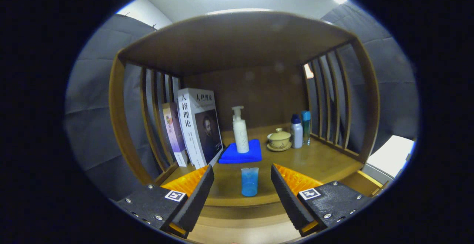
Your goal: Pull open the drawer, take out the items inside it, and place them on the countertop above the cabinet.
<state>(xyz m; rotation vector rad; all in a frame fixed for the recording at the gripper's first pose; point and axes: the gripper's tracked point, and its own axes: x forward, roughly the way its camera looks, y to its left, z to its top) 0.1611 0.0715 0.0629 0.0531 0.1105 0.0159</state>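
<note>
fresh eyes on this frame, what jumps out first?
The small blue cup near the countertop's front edge, just ahead of the open gripper, centred in the gap between its fingers and untouched. Beyond it, a white pump bottle stands upright on a folded blue cloth. Books lean at the slatted left side; a lidded tea bowl and two small bottles sit on the right.

Slatted wooden shelf unit (pixel 237 40), grey walls (pixel 92 88)
</note>
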